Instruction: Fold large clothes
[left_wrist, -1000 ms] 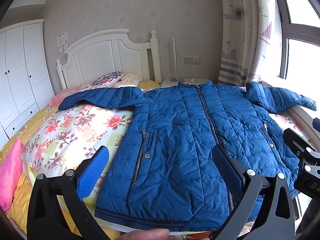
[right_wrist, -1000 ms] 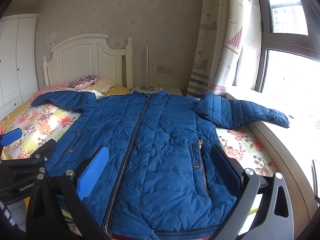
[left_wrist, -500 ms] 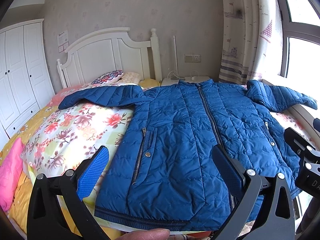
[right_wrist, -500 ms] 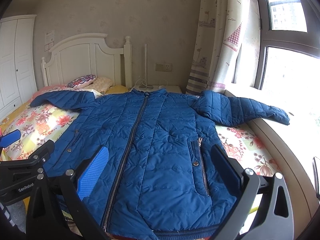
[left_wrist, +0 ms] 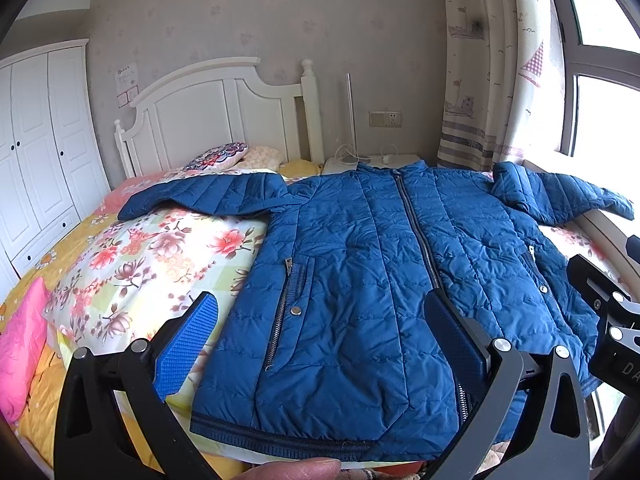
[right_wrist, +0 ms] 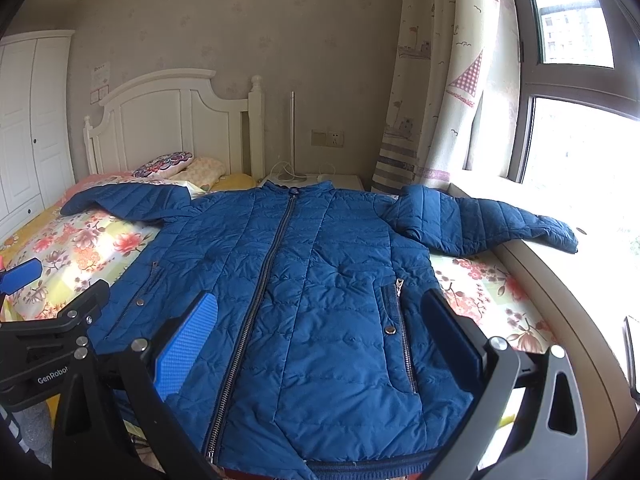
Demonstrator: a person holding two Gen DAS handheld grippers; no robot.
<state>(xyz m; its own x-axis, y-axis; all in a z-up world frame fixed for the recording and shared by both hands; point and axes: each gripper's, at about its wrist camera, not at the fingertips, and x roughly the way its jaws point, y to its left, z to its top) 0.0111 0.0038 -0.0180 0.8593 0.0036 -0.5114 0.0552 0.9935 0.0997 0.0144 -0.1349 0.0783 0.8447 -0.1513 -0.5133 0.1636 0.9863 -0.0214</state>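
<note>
A large blue quilted jacket (left_wrist: 360,272) (right_wrist: 312,280) lies flat and zipped on the bed, front up, hem toward me, both sleeves spread outward. Its left sleeve (left_wrist: 208,196) rests on the floral quilt; its right sleeve (right_wrist: 480,220) reaches onto the window sill. My left gripper (left_wrist: 320,340) hovers open above the hem's left half, holding nothing. Above the hem's right half, my right gripper (right_wrist: 316,340) is open too, with nothing between its fingers. The right gripper's body (left_wrist: 608,320) shows at the left wrist view's right edge.
A floral quilt (left_wrist: 152,256) covers the bed, with a pink cushion (left_wrist: 20,344) at its near left. White headboard (left_wrist: 224,120) and pillows (left_wrist: 224,156) stand at the far end, a wardrobe (left_wrist: 40,152) left, a curtain (right_wrist: 436,92) and window sill (right_wrist: 560,280) right. A fingertip (left_wrist: 296,470) shows at the bottom.
Both views have shifted only slightly; the jacket lies as before and both grippers stay open.
</note>
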